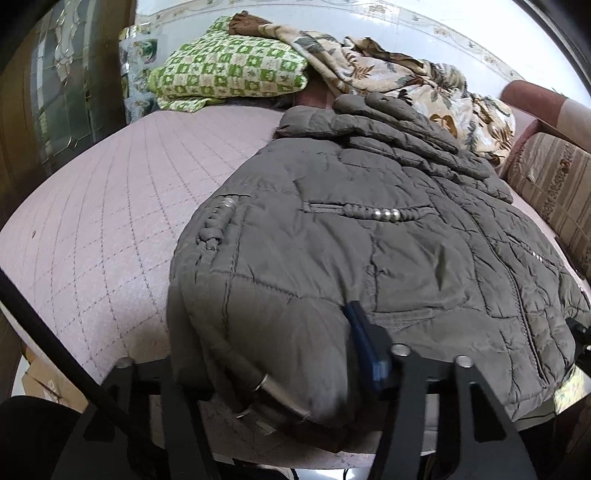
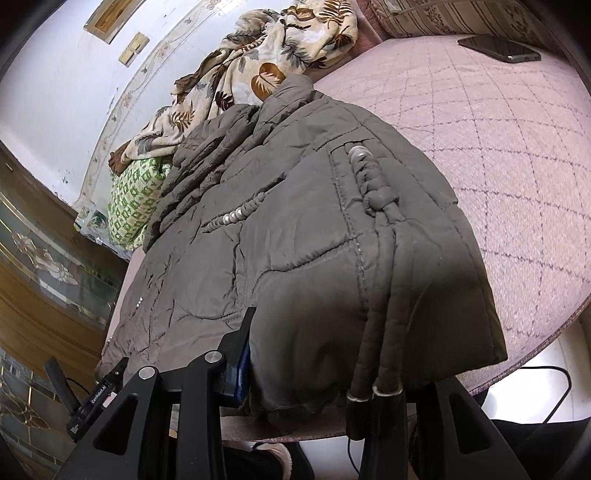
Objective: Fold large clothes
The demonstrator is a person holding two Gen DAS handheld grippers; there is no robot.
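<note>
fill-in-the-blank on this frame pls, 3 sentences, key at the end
1. The grey jacket lies on a quilted bedspread coloured ____.
2. The checked blanket at the far end of the bed is cream and ____.
3. In the right wrist view, a dark ____ lies flat on the bedspread near the striped cushion.

Missing words: pink; green; phone

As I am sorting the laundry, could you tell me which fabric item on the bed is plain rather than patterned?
The grey-brown quilted jacket; the green checked blanket and the leaf-print blanket behind it are patterned.
</note>
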